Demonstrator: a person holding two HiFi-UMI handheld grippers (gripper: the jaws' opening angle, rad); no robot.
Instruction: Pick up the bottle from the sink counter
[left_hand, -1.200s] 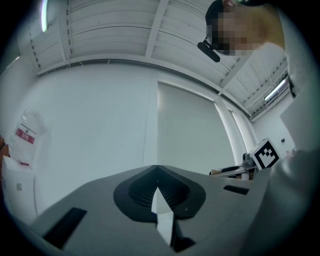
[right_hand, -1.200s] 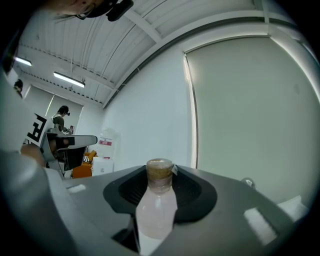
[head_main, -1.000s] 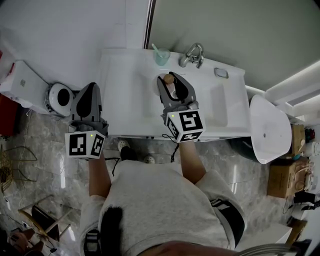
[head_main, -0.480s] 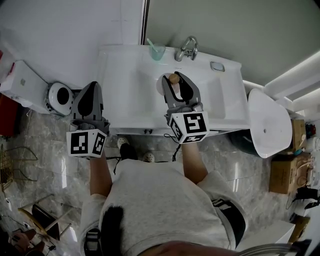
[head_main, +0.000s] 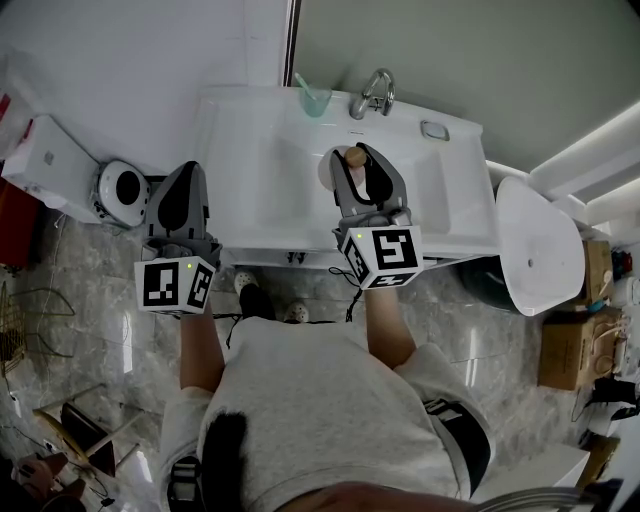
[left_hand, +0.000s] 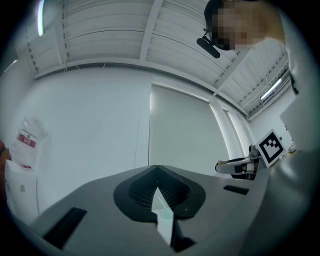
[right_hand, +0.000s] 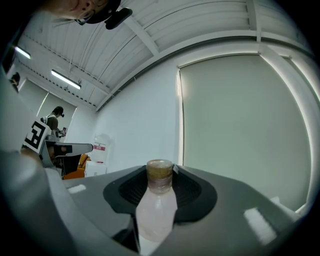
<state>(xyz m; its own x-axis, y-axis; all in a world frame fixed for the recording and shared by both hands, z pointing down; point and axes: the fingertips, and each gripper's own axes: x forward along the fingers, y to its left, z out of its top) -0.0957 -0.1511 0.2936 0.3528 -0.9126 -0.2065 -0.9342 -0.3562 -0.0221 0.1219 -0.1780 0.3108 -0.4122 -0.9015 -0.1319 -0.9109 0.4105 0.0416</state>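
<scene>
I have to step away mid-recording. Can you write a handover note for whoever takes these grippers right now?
Right gripper: shut on the bottle, pale body between the pads, brown cap toward the jaw tips, held over the sink.
Left gripper: shut, empty, beside the sink's left edge.
Done: bottle gripped; it appears lifted off the counter.
Left: little. Keep the grip steady and stay clear of the faucet and cup at the back.
</scene>
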